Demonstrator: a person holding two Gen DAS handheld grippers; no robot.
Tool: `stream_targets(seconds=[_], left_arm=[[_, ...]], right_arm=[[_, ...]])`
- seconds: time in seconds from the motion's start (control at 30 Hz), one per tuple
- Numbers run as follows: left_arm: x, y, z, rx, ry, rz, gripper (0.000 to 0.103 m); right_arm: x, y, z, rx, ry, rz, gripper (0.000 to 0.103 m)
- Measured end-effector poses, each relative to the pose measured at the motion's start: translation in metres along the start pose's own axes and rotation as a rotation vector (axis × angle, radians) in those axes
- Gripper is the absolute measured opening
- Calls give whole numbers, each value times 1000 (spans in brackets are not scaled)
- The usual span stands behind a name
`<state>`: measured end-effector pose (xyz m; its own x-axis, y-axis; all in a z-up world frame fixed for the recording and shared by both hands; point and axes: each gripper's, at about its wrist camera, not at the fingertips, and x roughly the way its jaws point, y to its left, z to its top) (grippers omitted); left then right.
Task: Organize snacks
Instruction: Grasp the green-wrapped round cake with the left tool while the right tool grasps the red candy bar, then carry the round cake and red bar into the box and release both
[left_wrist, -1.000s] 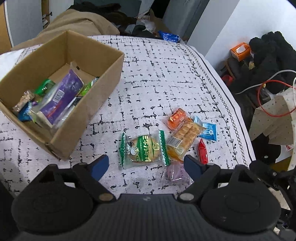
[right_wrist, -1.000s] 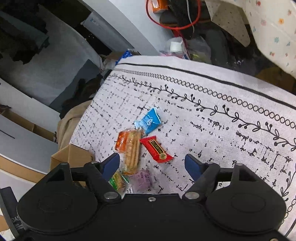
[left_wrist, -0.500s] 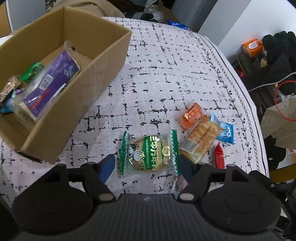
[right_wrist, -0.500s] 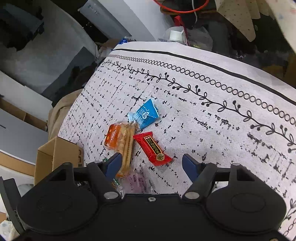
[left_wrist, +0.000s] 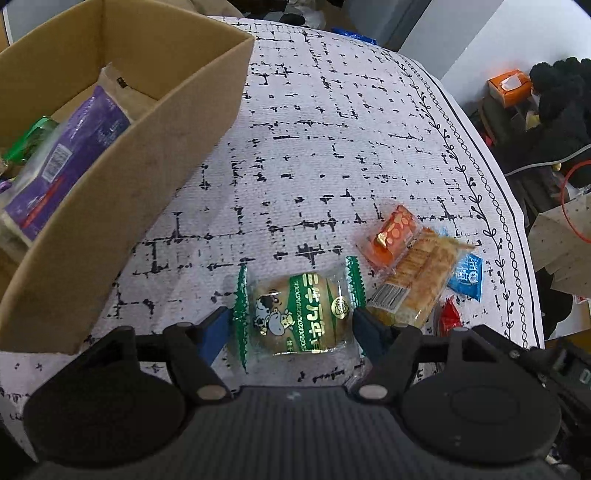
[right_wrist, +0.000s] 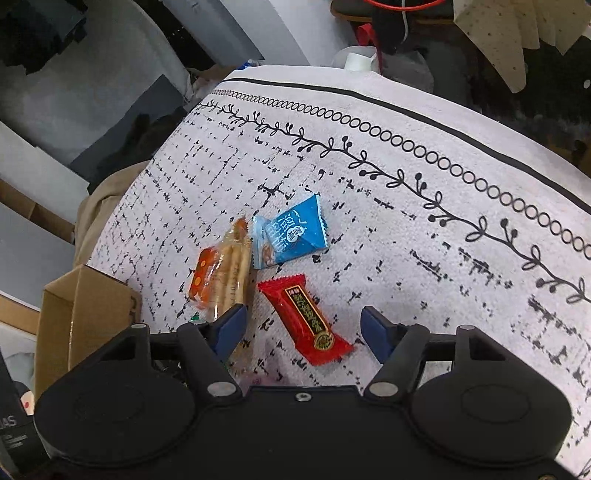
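Observation:
A green cookie packet lies flat on the patterned tablecloth. My left gripper is shut on it, a blue pad at each crimped end. To its right lie a cracker pack, an orange packet, a blue packet and a red packet. In the right wrist view the red packet lies between the jaws of my right gripper. Those jaws are closing, with a gap on each side. The cardboard box at left holds a purple packet and other snacks.
The table's bordered edge runs close to the right of the snacks. Beyond it are an orange tissue box, dark clothing and a red cable. The box corner shows left of the right gripper. Bare cloth lies between box and snacks.
The left gripper came down and its jaws narrowed onto the green packet's ends. The right gripper moved closer to the table, narrowed, and now has the red packet between its jaws.

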<state>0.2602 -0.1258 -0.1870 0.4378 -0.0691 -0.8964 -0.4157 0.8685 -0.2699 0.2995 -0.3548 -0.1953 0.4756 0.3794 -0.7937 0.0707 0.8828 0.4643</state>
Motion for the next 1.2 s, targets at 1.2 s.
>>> stream_targets(seconds=[1.2], left_arm=[[-86,6,10,35,-159,9,52]], right_arm=[[-37,50,-9,-139,-90,113,27]])
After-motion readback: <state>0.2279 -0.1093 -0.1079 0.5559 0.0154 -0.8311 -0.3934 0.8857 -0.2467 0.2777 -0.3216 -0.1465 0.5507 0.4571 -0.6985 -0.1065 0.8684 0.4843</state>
